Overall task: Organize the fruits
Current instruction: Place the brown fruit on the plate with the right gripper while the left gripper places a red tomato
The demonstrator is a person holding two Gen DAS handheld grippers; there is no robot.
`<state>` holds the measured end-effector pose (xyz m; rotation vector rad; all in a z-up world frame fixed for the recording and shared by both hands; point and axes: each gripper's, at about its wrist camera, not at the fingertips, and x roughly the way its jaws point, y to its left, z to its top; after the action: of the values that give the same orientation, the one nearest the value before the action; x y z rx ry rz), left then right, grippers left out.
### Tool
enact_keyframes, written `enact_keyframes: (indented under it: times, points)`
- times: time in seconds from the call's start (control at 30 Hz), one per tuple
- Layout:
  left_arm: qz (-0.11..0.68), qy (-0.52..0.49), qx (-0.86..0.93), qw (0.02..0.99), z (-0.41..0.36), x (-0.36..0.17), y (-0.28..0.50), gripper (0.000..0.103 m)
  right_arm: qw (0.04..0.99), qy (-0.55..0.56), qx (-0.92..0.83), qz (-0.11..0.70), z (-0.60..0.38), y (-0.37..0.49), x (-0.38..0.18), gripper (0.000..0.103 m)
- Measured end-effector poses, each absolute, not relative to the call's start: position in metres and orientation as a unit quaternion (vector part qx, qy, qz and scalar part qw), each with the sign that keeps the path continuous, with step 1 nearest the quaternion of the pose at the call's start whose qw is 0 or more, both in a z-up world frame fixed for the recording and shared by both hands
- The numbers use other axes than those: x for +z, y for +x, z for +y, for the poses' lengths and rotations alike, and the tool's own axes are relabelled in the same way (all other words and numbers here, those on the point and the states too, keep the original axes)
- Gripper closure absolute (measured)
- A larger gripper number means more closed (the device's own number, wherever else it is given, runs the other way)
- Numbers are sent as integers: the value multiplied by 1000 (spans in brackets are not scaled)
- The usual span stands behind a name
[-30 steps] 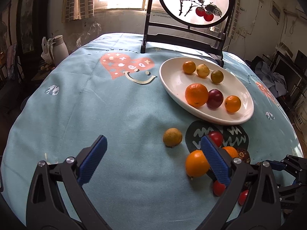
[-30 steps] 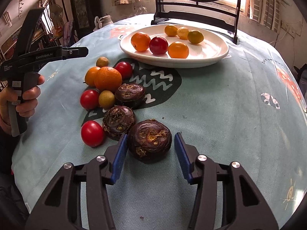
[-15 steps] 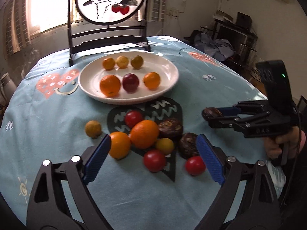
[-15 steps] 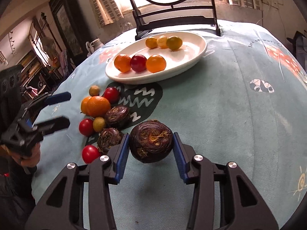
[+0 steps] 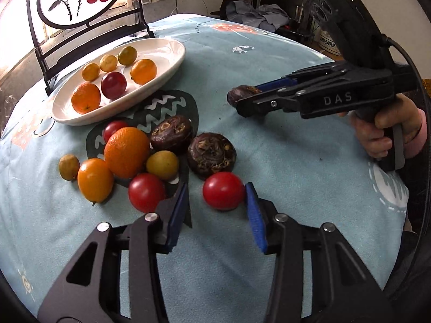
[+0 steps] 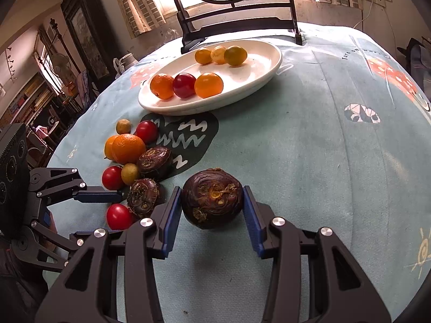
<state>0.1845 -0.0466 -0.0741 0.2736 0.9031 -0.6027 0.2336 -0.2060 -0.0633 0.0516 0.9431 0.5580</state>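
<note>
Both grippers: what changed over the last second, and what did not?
The left gripper swung from bare cloth over to the loose pile and has just been closing around a red tomato; only its right pad touches it so far. The right gripper closed on the dark brown fruit and lifted it off the tablecloth. The six fruits on the white plate and the rest of the pile stayed put.

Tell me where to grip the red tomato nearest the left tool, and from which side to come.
Grip the red tomato across its widest middle, coming from the near side, tilted down. It is smooth and round, so an off-centre pinch could squirt it out. The left tool, whose jaws have just been closing, already straddles it; the dark water chestnut behind blocks the far side.
</note>
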Motion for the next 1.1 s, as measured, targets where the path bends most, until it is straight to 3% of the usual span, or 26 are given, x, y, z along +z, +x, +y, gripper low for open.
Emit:
enact_keyframes:
  times: [0.3, 0.57, 0.73, 1.1]
  points:
    - [432, 115, -303, 842, -47, -74, 186, 72, 854, 18, 262, 448, -204, 233, -64, 58]
    - [427, 110, -302, 845, -46, -71, 183, 72, 854, 18, 261, 451, -205, 234, -65, 58]
    - [405, 57, -308, 859, -27, -49, 187, 72, 853, 43, 281, 437, -207, 235, -57, 58]
    - [391, -54, -139, 908, 32, -6, 308, 72, 897, 58, 251, 359, -181, 301, -14, 58]
